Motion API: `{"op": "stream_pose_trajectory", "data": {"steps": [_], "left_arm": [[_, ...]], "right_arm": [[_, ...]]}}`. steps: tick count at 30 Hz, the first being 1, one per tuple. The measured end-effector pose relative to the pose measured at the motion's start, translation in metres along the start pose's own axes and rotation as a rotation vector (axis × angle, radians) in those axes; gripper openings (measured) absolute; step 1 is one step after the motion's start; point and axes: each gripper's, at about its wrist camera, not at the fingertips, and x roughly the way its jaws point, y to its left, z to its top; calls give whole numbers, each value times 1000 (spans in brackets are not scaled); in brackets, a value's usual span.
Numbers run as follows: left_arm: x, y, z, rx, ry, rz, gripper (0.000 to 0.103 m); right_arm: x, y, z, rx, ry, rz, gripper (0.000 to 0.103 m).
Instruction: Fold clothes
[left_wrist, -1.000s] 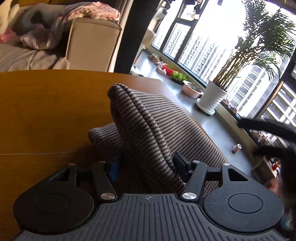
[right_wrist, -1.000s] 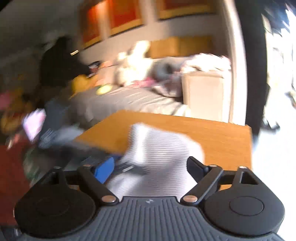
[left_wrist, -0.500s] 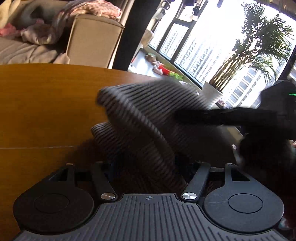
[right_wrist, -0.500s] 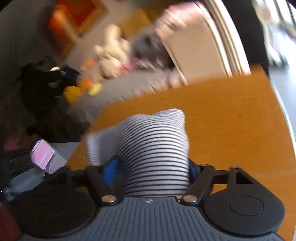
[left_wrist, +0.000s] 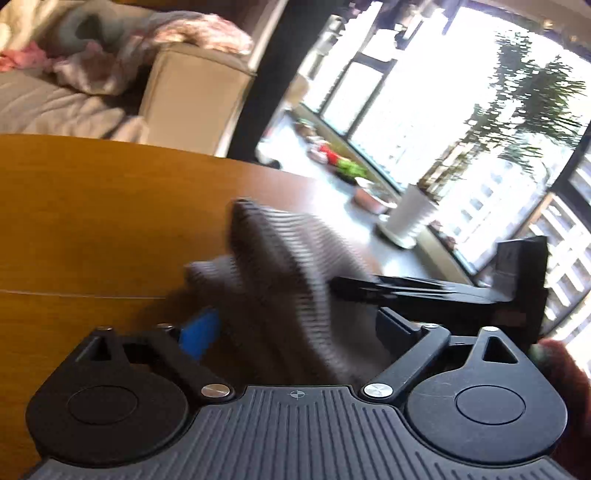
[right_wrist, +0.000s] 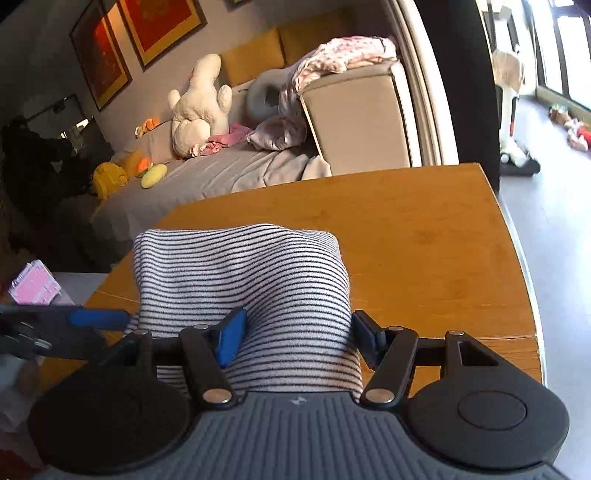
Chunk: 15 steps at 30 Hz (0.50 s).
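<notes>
Striped garment (right_wrist: 240, 280): bunched on wooden counter (right_wrist: 424, 236), toward its near edge | left gripper (left_wrist: 295, 325): fingers just opened wide, cloth apparently loose between (blurred) | right gripper (right_wrist: 295, 336): fingers clamp the fold.

You have one striped garment (right_wrist: 243, 280) in front of you, a knit piece with thin dark stripes on a light ground. It is bunched up in a thick mound and it rests on the wooden table (right_wrist: 424, 229), near the edge closest to you. In the right wrist view its far end looks rounded and folded over, with stripes running across. In the left wrist view the same cloth (left_wrist: 291, 266) appears blurred and stands up in a raised ridge.
</notes>
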Motion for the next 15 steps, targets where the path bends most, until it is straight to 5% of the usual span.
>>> {"op": "stream_pose_trajectory", "data": {"steps": [2,6,8,13,15], "left_arm": [[13,-11,-6,28,40,16,96],[40,-18,-25,49,116,90,95],[44,-16,-32,55,106,101,96],[43,-14,-37,88,77,87,91],[41,-12,-39,92,72,81,88]], "right_arm": [[-4,3,1,-9,-7,-6,66],[-19,6,-1,-21,-8,-25,98],[-34,6,-11,-32,-1,-42,103],[-50,-10,-43,67,24,-7,103],[-46,-12,-47,99,12,16,92]]}}
